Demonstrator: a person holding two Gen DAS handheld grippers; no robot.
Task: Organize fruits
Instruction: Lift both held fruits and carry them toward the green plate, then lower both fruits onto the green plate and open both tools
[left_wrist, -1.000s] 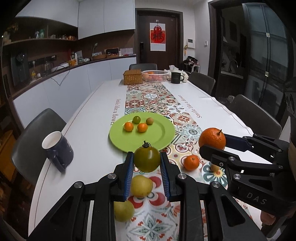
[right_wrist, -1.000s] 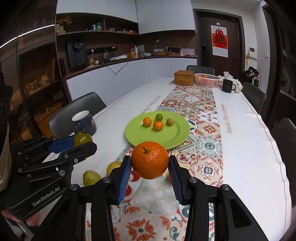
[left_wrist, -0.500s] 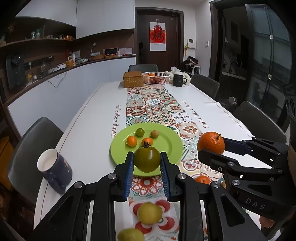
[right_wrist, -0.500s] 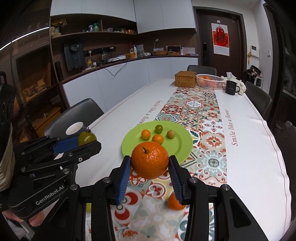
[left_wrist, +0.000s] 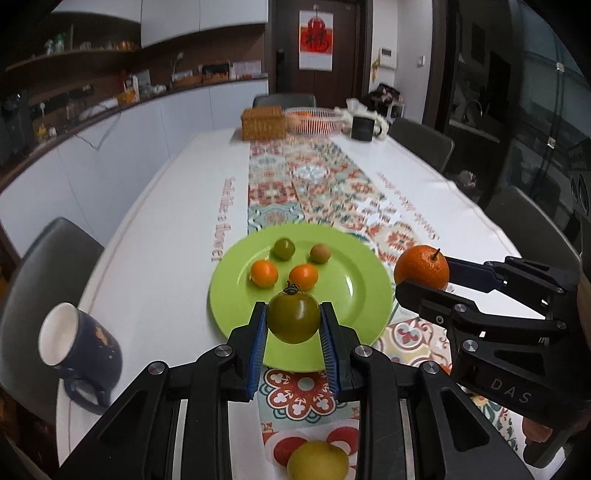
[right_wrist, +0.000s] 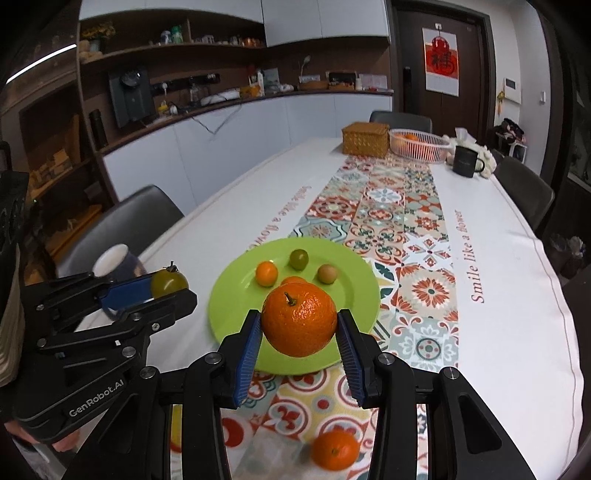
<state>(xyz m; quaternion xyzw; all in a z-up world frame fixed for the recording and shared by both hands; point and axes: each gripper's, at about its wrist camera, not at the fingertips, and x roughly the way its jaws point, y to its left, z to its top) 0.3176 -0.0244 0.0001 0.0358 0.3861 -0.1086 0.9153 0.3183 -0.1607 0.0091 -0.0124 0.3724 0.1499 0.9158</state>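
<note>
Over the green plate (left_wrist: 354, 295), left gripper (left_wrist: 293, 319) clamps a green tomato (left_wrist: 293, 317); right gripper (right_wrist: 299, 325) clamps an orange (right_wrist: 299, 319).

Two handheld grippers, both chunky matte-black plastic with angular linkage arms and cut-out triangular windows. Round silver screw heads at every pivot. Left gripper (left_wrist: 293, 325) fitted with ribbed blue pads (left_wrist: 256, 350) on the inner faces of its fingers; white "GenRobot.AI" lettering along the side of its body, seen from the right wrist view. Right gripper (right_wrist: 298, 326) same build, same blue ribbed pads (right_wrist: 246, 360), but stamped "DAS" in pale letters on its flank. No cables showing anywhere.
</note>
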